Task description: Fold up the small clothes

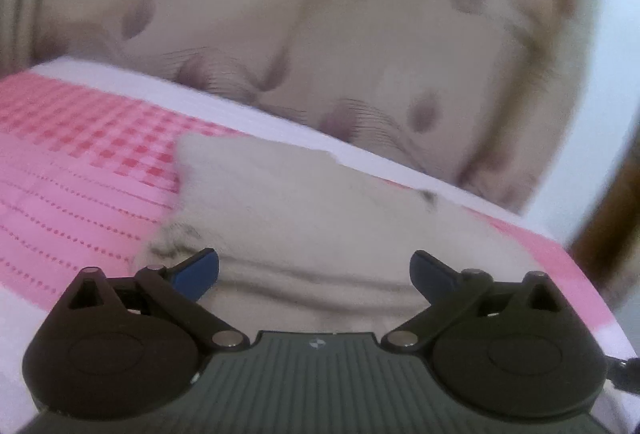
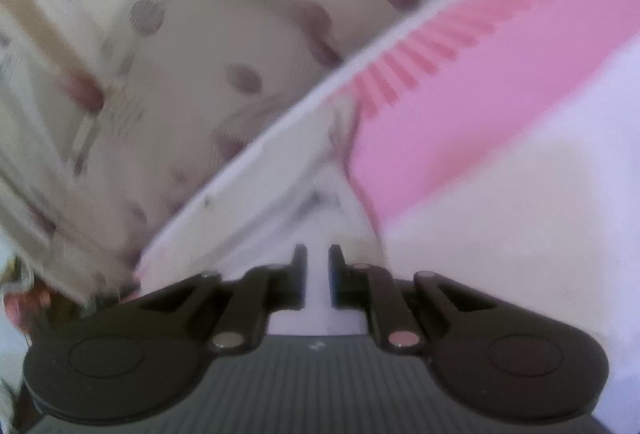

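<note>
A small cream-white garment (image 1: 304, 202) lies flat on a pink checked and stitched cover (image 1: 80, 162). My left gripper (image 1: 314, 266) hovers low over the garment's near edge, its blue-padded fingers (image 1: 200, 270) spread wide and holding nothing. In the right wrist view, a pale white piece of cloth (image 2: 324, 194) runs up from the fingertips along the edge of the pink cover (image 2: 460, 94). My right gripper (image 2: 318, 254) stands just over it with only a narrow gap between its jaws. White shows in that gap, and blur hides whether the pads touch the cloth.
A beige bedspread with mauve dots (image 1: 280, 14) lies beyond the cover's white border (image 1: 240, 106); it also fills the left of the right wrist view (image 2: 200, 54). A brown wooden piece (image 1: 608, 210) stands at the far right edge.
</note>
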